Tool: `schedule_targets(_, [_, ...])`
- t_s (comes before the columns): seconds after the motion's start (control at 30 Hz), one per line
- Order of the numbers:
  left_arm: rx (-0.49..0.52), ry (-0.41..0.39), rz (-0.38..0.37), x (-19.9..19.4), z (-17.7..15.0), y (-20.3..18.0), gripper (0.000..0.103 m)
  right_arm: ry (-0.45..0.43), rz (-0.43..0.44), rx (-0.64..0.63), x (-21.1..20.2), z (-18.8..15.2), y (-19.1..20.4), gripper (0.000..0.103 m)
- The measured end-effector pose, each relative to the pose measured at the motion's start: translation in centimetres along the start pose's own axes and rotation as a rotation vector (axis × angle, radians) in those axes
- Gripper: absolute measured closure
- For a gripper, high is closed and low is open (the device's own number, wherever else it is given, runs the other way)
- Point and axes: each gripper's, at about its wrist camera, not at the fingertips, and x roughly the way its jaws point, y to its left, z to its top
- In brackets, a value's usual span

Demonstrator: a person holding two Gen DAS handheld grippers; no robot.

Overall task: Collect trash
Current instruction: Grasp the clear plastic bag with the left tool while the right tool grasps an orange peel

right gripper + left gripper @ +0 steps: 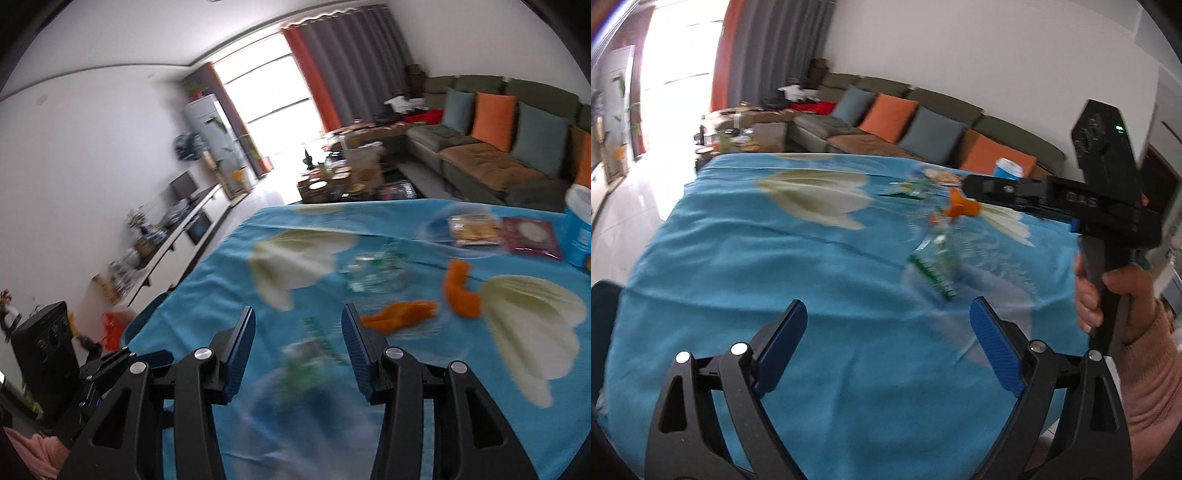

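Jaws of both grippers apart, empty; green bottle label [932, 271] too blurred for reading

Each gripper, left gripper [889, 321] and right gripper [298, 328], has black skeletal linkage arms with triangular cut-outs, silver pivot screws behind the claw, and ribbed blue pads [993, 343]. The right hand [1108, 295] wears a ribbed pink sleeve [1152, 376].

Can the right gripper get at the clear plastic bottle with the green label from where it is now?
Probably yes. The right gripper is open and empty, and the clear plastic bottle, blurred, lies on the blue tablecloth just ahead of its fingertips with nothing between. The orange peels lie off to one side.
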Motion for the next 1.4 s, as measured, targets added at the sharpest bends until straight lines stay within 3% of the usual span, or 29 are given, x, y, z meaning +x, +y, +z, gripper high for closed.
schedule_targets(0.2, [0.026, 0.048, -0.054, 3.6, 1.4, -2.3, 0.018, 0.009, -0.066, 0.054, 0.5, 0.4, -4.0, 0.055])
schedule_targets(0.4, [0.010, 0.125, -0.073, 6.8, 2.4, -3.1, 0.031, 0.011, -0.135, 0.101, 1.1, 0.8, -7.1, 0.055])
schedule_targets(0.67, [-0.023, 0.197, -0.122, 9.4, 2.6, -2.9, 0.079, 0.056, -0.183, 0.140, 3.2, 1.6, -10.4, 0.055])
schedule_targets(0.93, [-0.030, 0.180, -0.127, 8.9, 2.6, -2.5, 0.088, 0.111, -0.197, 0.118, 4.8, 0.9, -10.7, 0.056])
schedule_targets(0.97, [-0.028, 0.174, -0.125, 8.6, 2.5, -2.4, 0.088, 0.110, -0.195, 0.120, 4.8, 0.9, -10.8, 0.058])
schedule_targets(1.07, [-0.022, 0.157, -0.112, 7.9, 2.6, -2.2, 0.089, 0.109, -0.191, 0.123, 4.6, 0.8, -11.0, 0.078])
schedule_targets(1.17, [-0.022, 0.140, -0.105, 6.9, 2.5, -2.0, 0.089, 0.103, -0.185, 0.126, 4.2, 0.6, -11.1, 0.084])
schedule_targets(1.4, [-0.025, 0.109, -0.079, 5.4, 2.5, -1.3, 0.089, 0.079, -0.185, 0.108, 3.3, 0.2, -10.5, 0.088])
